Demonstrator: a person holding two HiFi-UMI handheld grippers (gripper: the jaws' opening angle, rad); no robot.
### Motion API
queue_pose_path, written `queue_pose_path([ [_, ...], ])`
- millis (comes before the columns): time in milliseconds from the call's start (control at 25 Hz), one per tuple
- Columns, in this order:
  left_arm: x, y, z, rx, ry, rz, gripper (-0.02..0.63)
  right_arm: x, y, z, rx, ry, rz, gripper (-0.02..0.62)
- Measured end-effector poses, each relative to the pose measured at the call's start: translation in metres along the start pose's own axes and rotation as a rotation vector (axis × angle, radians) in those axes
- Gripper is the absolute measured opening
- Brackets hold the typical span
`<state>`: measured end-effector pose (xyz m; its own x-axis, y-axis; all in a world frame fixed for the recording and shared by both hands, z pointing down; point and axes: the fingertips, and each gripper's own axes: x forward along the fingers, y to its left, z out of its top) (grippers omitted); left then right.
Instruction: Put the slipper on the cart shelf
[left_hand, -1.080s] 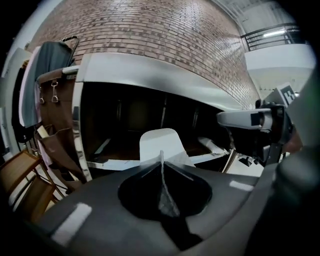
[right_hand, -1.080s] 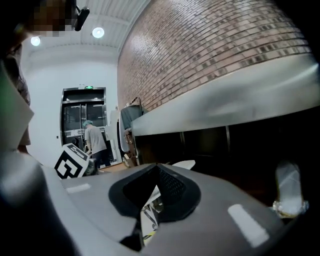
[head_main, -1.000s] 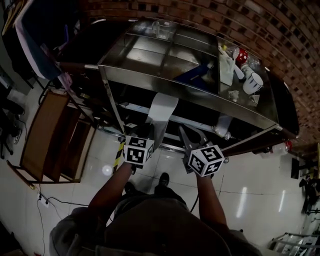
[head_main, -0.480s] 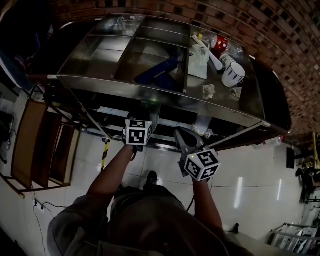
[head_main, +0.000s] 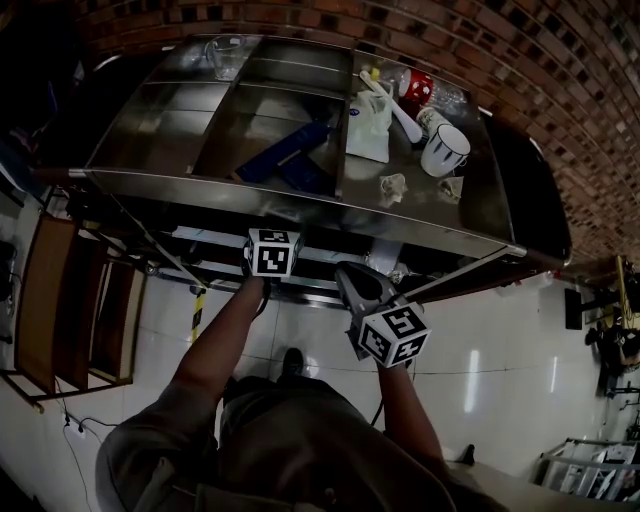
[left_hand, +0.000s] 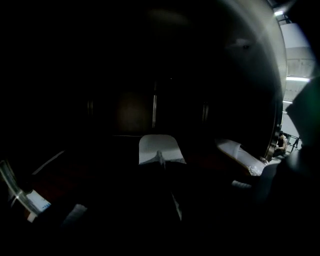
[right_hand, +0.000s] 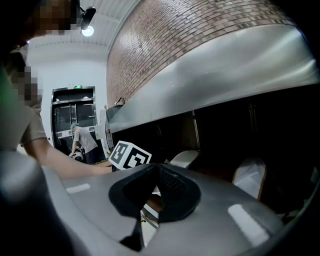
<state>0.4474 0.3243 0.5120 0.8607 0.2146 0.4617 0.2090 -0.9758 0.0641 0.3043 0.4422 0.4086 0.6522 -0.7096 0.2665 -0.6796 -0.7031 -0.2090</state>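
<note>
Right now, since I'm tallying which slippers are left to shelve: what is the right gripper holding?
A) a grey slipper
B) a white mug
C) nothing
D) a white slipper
A: the grey slipper fills the foreground of the right gripper view, and in the head view it juts out ahead of the right gripper toward the cart.
</note>
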Motion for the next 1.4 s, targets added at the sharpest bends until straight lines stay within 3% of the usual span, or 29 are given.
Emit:
queue_pose_path([
  [240, 0.005, -0.015, 0.0, 0.006, -0.016, -0.074, 0.177, 0.002, 0.0, 0.001, 0.012, -0.011, 0.015, -0.002],
  [440, -0.025, -0.019, 0.008, 0.0, -0.058, -0.12, 0.199, 0.006, 0.002, 0.009, 0.016, -0.038, 0.018, -0.002],
  [560, -0.059, -0.022, 0.01, -0.012, -0.076, -0.179, 0.191, 0.013, 0.011, 0.019, 0.014, -0.063, 0.009, -0.002],
  [760, -0.122, -0.022, 0.006, 0.011, -0.066, -0.267, 0.099, 0.023, 0.035, 0.032, -0.003, -0.083, 0.004, -0.002],
  [960, -0.178, -0.015, 0.022, 0.024, -0.125, -0.314, 0.014, 0.029, 0.063, 0.046, -0.011, -0.118, 0.008, -0.002],
  [1400, -0.232, -0.015, 0.036, 0.013, -0.196, -0.368, 0.008, 0.025, 0.114, 0.054, -0.027, -0.142, 0.019, -0.002],
])
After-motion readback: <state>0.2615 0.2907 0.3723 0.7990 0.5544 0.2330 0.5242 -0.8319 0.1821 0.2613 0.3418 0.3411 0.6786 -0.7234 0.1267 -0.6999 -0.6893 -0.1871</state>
